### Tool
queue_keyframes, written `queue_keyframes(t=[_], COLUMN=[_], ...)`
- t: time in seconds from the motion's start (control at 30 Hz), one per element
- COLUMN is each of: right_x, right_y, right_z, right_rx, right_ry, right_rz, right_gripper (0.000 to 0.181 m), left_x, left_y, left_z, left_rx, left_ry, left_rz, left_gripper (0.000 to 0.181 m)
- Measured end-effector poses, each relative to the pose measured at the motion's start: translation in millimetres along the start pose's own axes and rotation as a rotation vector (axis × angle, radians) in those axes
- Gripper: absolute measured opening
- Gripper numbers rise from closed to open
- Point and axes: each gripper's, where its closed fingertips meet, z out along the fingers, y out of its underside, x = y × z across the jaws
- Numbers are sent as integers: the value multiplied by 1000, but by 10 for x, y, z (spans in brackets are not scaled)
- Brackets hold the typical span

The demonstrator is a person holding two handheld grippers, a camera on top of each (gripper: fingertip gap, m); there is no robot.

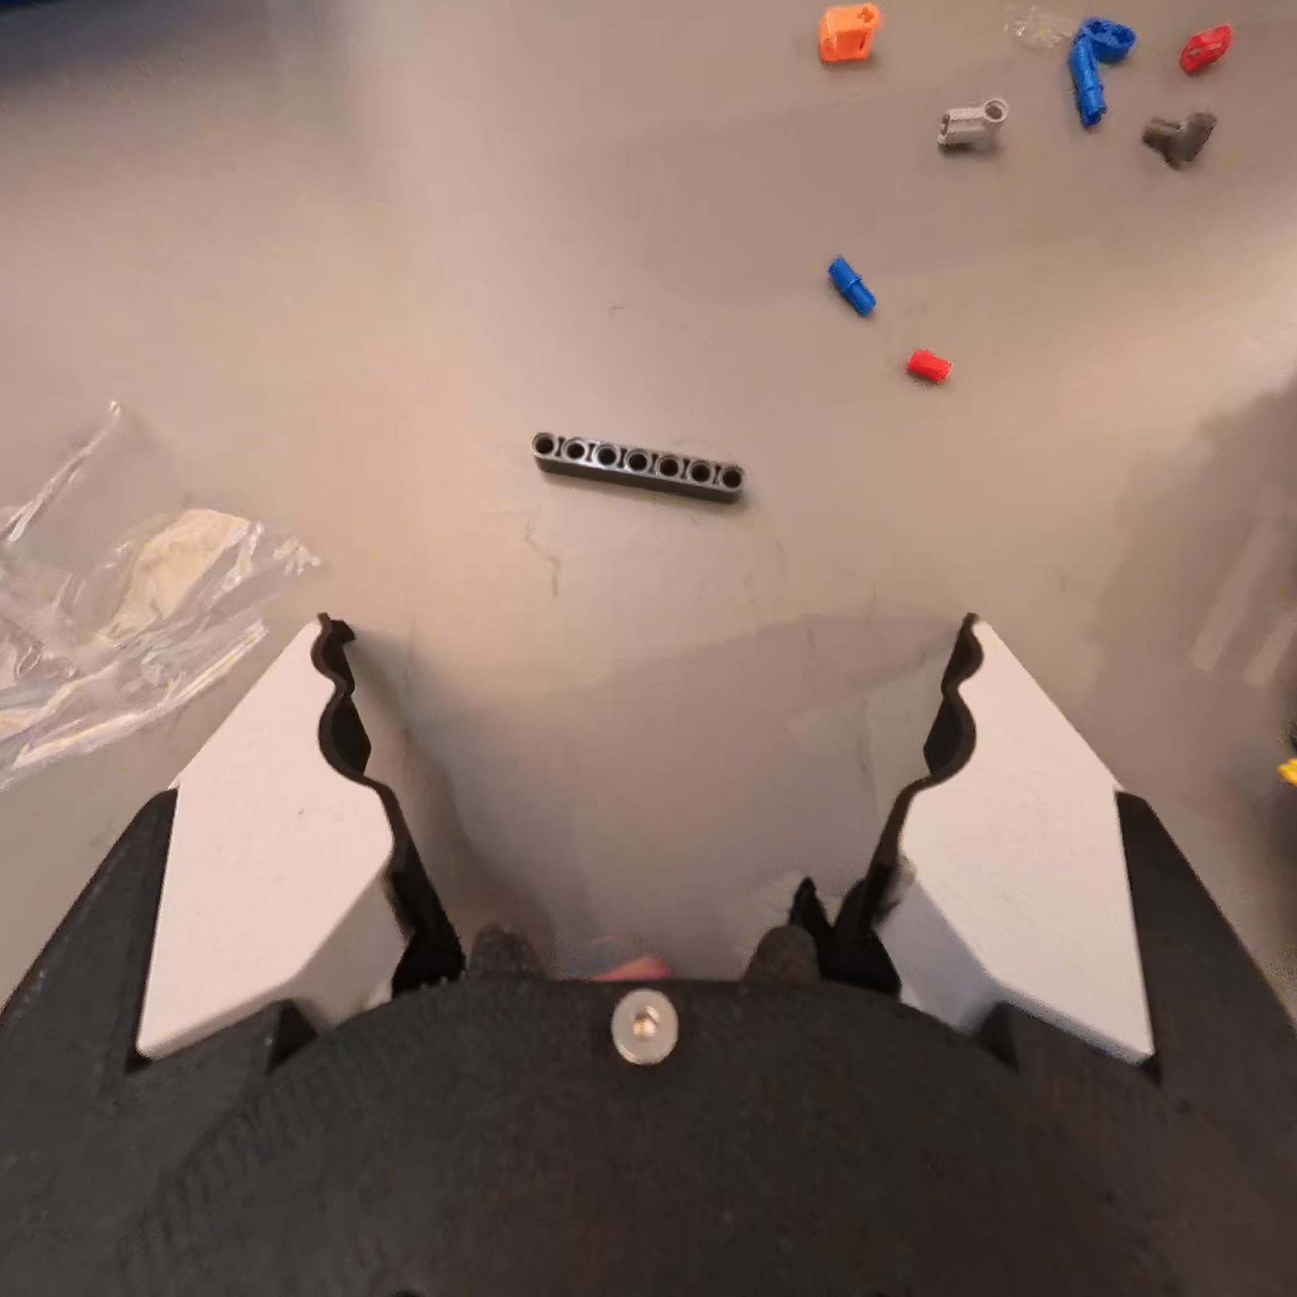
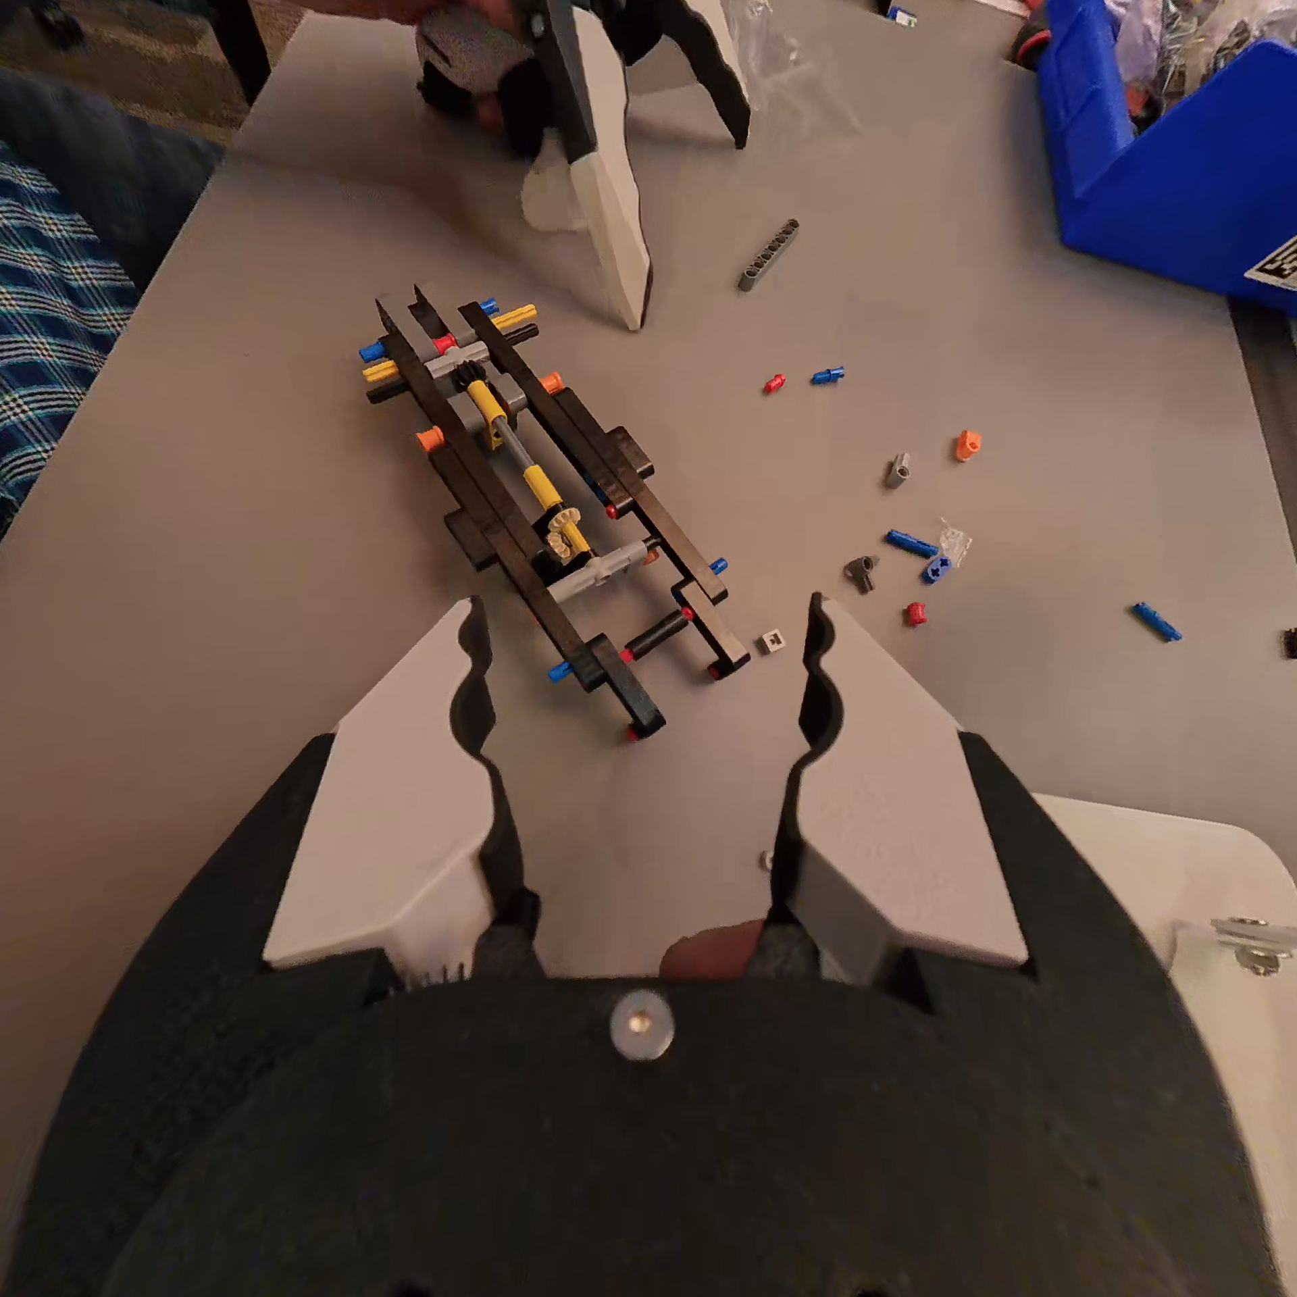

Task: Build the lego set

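On the table (image 2: pixel 1053 365): 1 partly built black chassis (image 2: pixel 540 505) near the left edge. 1 grey 7-hole beam (image 2: pixel 768 255) lies toward the far edge. Toward the right edge lie the loose small pieces: 4 blue pins, 2 red bushes, 1 orange connector (image 2: pixel 967 445), 2 grey connectors, 1 white cube (image 2: pixel 772 641). 1 blue bin (image 2: pixel 1186 175) sits at the far right corner. 2 grippers show, both with fingers spread.

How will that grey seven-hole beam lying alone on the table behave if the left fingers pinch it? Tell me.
The grey beam looks like rigid plastic, so it should stay stiff. Its flat sides probably keep it from rolling. It is small and likely light, so it might skid on the smooth table if nudged off-centre.
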Motion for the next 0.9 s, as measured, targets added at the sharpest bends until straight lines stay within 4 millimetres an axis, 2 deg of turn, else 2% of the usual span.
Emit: queue_keyframes(t=[0.37, 0.43, 0.53, 0.63, 0.67, 0.73, 0.8, 0.83, 0.87, 0.9], right_x=[-13, -15, -46, -59, -39, -38, -15, -10, -4, -9], right_y=[104, 108, 87, 85, 81, 60, 46, 43, 46, 56], right_z=[67, 86, 105, 103, 94, 68, 52, 51, 56, 68], right_rx=[-22, -36, -38, -46, -48, -43, -43, -47, -54, -64], right_ry=[-49, -61, -99, -131, -128, -146, -148, -155, -164, -180], right_rz=[-9, -27, -52, -83, -90, -99, -115, -119, -118, -113], right_gripper=[85, 84, 83, 81, 81, 80, 77, 72, 67, 62], left_x=[-40, -57, -138, -29, 67, 278, 504, 587, 673, 757], left_y=[-51, -72, -180, -306, -426, -700, -944, -1041, -1098, -1128], left_z=[59, 61, -6, -156, -276, -593, -919, -1050, -1121, -1132], left_rx=[-36, -31, 42, 146, 220, 380, 516, 567, 585, 582], left_ry=[-34, -55, -59, 30, 75, 185, 335, 406, 460, 494], left_rz=[-37, -65, -140, -183, -169, -160, -183, -223, -240, -253], left_gripper=[159, 154, 114, 79, 66, 51, 46, 53, 73, 111])
